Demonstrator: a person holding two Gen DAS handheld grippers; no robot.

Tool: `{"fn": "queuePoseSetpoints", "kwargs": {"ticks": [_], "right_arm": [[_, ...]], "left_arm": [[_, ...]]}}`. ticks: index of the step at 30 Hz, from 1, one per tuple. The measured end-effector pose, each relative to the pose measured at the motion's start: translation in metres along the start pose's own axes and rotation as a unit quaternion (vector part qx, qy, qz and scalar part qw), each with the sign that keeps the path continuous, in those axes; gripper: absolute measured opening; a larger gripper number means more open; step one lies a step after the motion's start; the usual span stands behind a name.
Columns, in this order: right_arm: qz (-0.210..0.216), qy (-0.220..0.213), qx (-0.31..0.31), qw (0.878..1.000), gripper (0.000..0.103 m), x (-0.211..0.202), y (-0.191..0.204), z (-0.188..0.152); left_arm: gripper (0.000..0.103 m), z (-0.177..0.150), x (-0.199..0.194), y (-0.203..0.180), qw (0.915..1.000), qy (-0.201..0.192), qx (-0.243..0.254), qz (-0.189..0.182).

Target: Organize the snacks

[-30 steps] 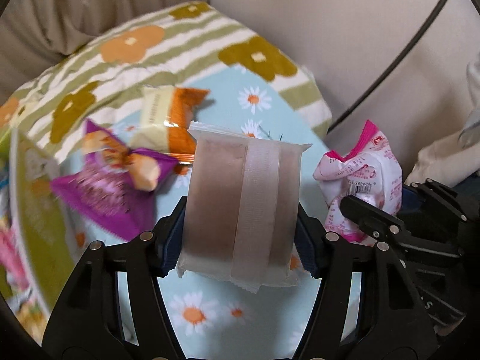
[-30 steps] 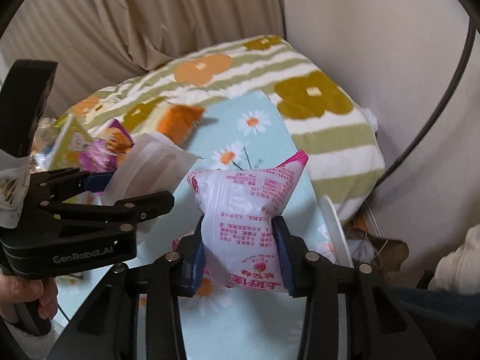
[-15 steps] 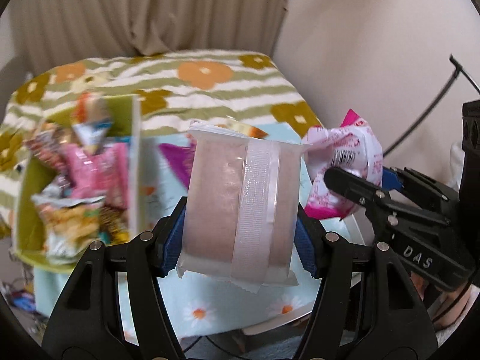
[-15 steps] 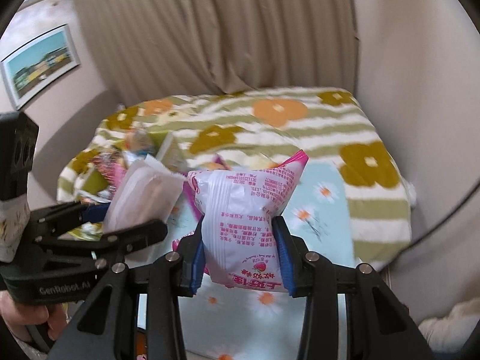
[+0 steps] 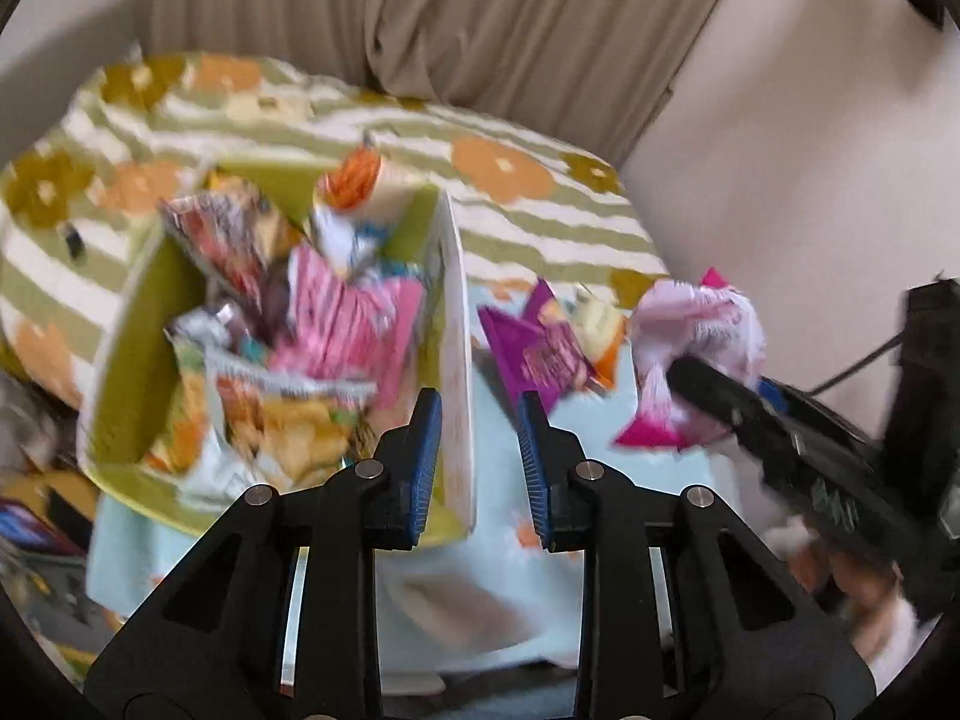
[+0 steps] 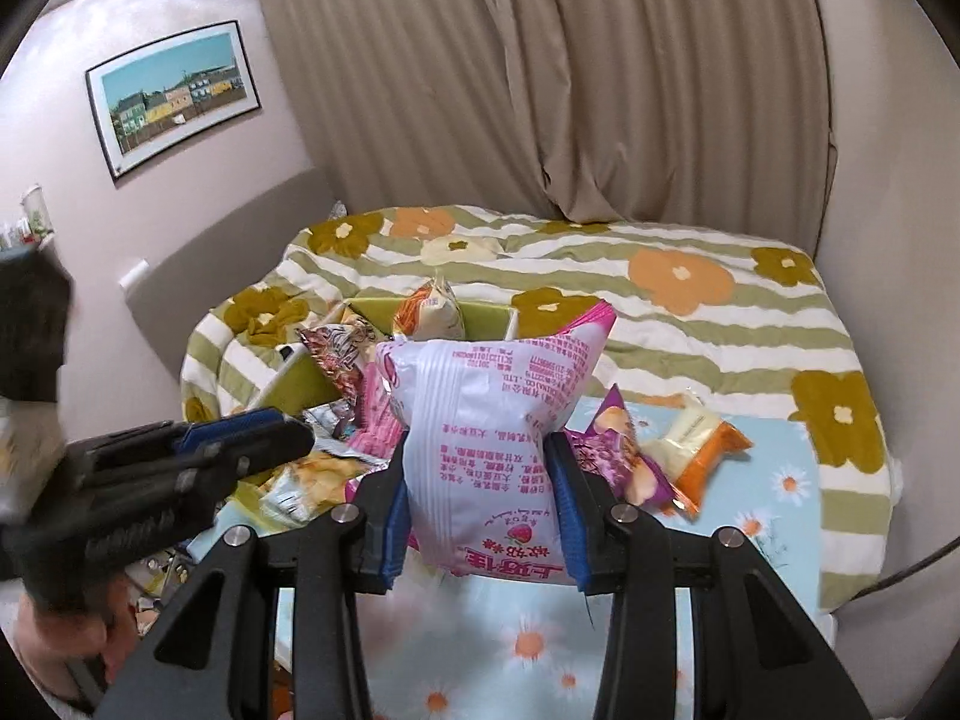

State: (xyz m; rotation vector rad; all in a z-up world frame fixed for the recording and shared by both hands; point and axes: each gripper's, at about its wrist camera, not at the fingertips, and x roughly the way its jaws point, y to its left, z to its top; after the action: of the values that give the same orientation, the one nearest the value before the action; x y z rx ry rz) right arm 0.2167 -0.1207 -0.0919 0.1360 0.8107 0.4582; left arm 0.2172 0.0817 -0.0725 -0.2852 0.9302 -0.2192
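Right gripper [image 6: 480, 510] is clamping the puffy white-and-pink plastic snack bag [image 6: 486, 450] between its blue pads, holding it upright above the pale blue daisy-print cloth [image 6: 540, 648]. Left gripper [image 5: 477, 456] is sitting empty, its jaws having just been closing, drawn in to a narrow gap with nothing between them; a pale blur on the cloth below it may be a packet, but I cannot tell. Just past those fingers, the yellow-green cardboard box [image 5: 126, 360] is brimming with crinkly snack packets. To its right, a purple foil packet [image 6: 618, 456] and an orange-and-cream wrapper [image 6: 696, 450] are lying side by side on the cloth. Beyond, the green-striped flowered bedspread [image 6: 690, 330] is spreading back to the beige pleated curtain [image 6: 540, 78].
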Motion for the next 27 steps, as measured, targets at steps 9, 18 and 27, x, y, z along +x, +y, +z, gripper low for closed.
{"fn": "queuePoseSetpoints", "kwargs": {"ticks": [9,18,27], "right_arm": [[-0.031,0.018,0.031,0.999,0.038,0.006,-0.019,-0.012],[-0.024,0.028,0.029,0.999,0.038,0.001,-0.027,-0.02],[-0.017,0.06,0.027,0.998,0.038,0.006,-0.053,-0.053]], "left_arm": [[0.026,-0.022,0.017,0.004,0.9973,0.025,0.053,0.044],[0.103,-0.07,0.056,-0.007,0.9915,0.101,0.056,0.059],[0.103,-0.139,0.107,0.014,0.9814,0.166,-0.027,0.093]]}}
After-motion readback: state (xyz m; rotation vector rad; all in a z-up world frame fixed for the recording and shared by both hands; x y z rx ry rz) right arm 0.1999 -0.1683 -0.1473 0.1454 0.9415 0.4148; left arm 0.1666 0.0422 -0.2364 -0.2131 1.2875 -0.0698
